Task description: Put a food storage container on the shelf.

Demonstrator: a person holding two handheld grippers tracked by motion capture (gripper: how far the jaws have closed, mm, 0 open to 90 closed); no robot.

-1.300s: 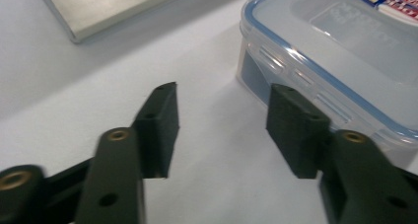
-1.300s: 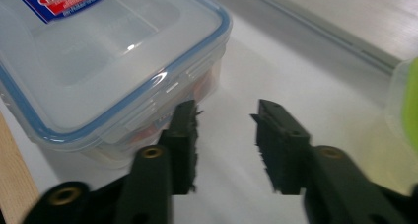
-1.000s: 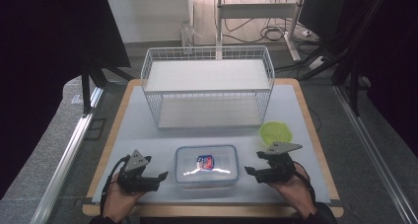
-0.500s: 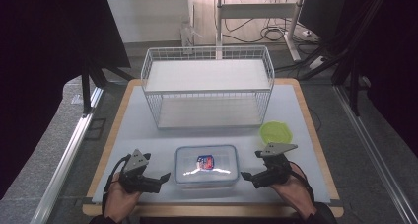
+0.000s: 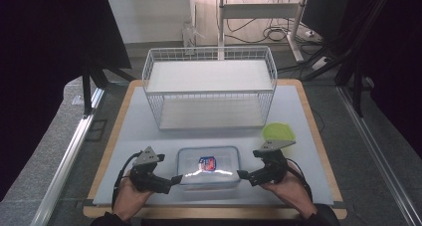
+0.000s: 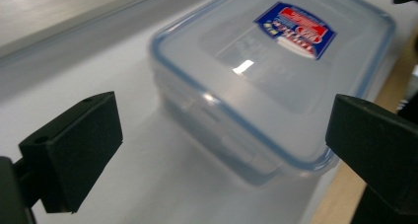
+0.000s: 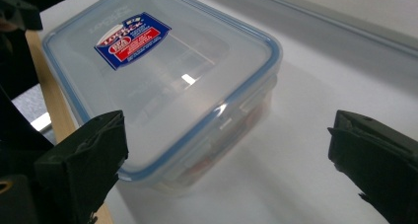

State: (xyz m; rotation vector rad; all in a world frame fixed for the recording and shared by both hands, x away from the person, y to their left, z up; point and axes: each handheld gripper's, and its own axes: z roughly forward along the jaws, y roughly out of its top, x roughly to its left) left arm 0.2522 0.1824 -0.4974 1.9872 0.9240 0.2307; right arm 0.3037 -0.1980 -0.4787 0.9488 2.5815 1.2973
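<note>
A clear plastic box with a blue-rimmed lid and a red and blue label lies on the white mat near the front edge. My left gripper points at its left short end, and my right gripper points at its right short end. In the left gripper view the box lies just ahead of the left gripper, whose jaws stand wide apart and clear of it. The right gripper view shows the box with a side latch facing the right gripper. Both grippers' jaws have just been opening, and neither presses on anything.
A white wire rack with two shelves stands at the back middle. A round green lid lies right of the box, behind my right hand. The white mat covers a wooden tabletop whose front edge runs just below my hands.
Both hands stay at the box's two ends and the box has not shifted. No other difference can be made out in the high view.
</note>
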